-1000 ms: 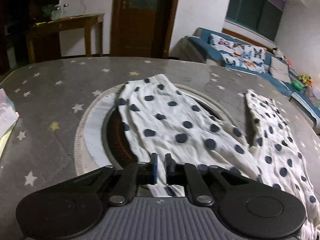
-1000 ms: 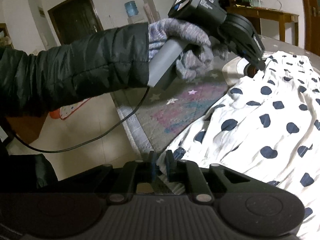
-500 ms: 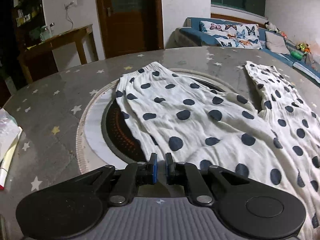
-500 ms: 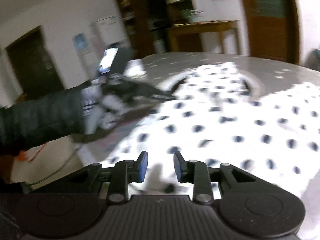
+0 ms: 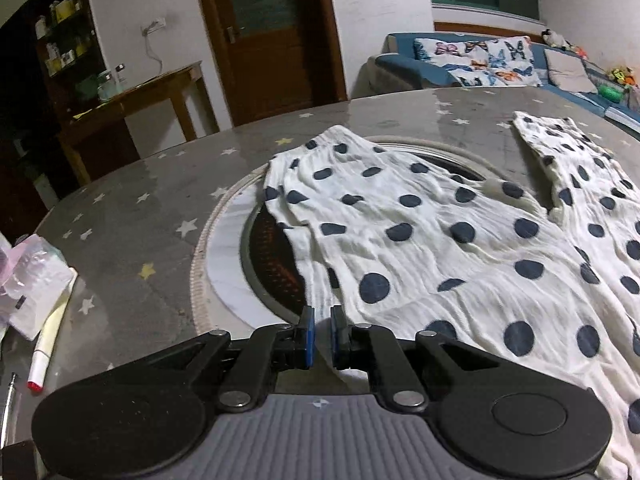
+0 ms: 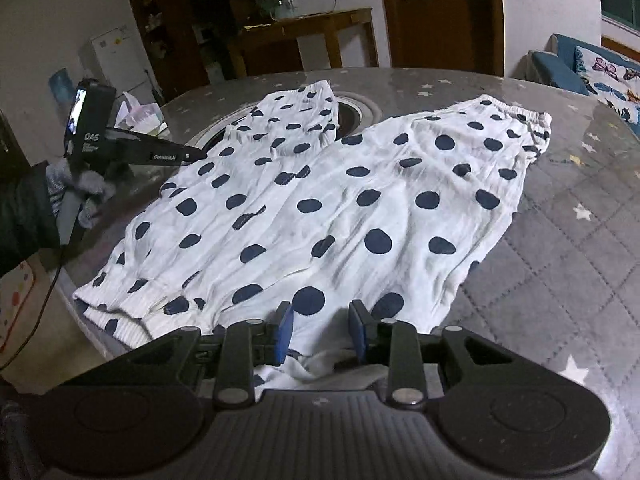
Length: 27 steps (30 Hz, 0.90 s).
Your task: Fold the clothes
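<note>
White trousers (image 6: 320, 200) with navy dots lie spread flat on the round, star-patterned table (image 6: 580, 220), both legs pointing away from me. My right gripper (image 6: 320, 332) hovers over their near edge, open, with a small bunch of cloth lying between the fingers untouched by the pads. My left gripper (image 5: 322, 336) is shut at the left edge of the trousers (image 5: 440, 240); the cloth edge runs beside and under its right finger. In the right wrist view a gloved hand (image 6: 80, 188) holds the left gripper (image 6: 198, 155), whose tip sits at the edge of the left leg.
A dark round recess (image 5: 272, 264) with a pale ring sits in the table's middle, partly under the left leg. A plastic bag (image 5: 32, 280) and a marker (image 5: 44, 352) lie at the table's left rim. A wooden side table (image 5: 132, 100) and a blue sofa (image 5: 480, 64) stand beyond.
My right gripper has opened and swung to the right along the near edge, so both legs now show. The left gripper stayed shut and rolled a little.
</note>
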Tool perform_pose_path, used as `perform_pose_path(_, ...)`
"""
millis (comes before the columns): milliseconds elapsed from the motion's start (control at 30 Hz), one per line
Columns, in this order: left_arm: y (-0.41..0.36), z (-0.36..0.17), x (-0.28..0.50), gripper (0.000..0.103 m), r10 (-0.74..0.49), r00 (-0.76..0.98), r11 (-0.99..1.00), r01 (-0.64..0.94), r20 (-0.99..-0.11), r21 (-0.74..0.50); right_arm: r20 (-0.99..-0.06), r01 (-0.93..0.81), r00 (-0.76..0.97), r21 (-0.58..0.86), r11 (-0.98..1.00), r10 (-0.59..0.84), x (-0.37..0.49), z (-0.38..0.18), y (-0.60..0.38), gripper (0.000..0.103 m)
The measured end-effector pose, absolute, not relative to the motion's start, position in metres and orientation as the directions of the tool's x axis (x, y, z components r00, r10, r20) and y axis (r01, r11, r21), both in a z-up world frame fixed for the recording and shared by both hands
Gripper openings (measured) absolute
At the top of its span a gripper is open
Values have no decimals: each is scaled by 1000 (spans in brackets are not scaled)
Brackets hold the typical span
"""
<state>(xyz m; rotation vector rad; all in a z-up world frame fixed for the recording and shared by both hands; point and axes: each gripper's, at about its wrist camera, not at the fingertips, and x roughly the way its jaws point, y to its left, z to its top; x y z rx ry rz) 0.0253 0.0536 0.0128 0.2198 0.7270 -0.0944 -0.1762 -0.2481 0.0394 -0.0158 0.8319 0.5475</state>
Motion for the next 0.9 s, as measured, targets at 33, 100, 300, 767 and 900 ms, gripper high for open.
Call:
perform_pose_path(33,55,14,25,9,-4,747,973,155,-665,168,-703,-471,544,195,860,458,-177,41,-249,31)
perform_pose_path(100,57,17,26,9,3,751,976,143,-660,167,-692,-478,552,196,856,466,-175,45,-249,34)
perform_pose_path(300,60,26,27,9,-2,765,981,127,-643,149,-664,-483,584,179,857,467,-157,55,-246,37)
perform_pose_path(767,25,18,77,10,-96,739,977,197,-667,78,-654,-409,633,172,896,414,-106,46,-257,46)
perform_pose_path(900,25,9,93,10,-79,731,978,190,-678,91,-665,-379,633,181,908,397,-91,37,-264,46)
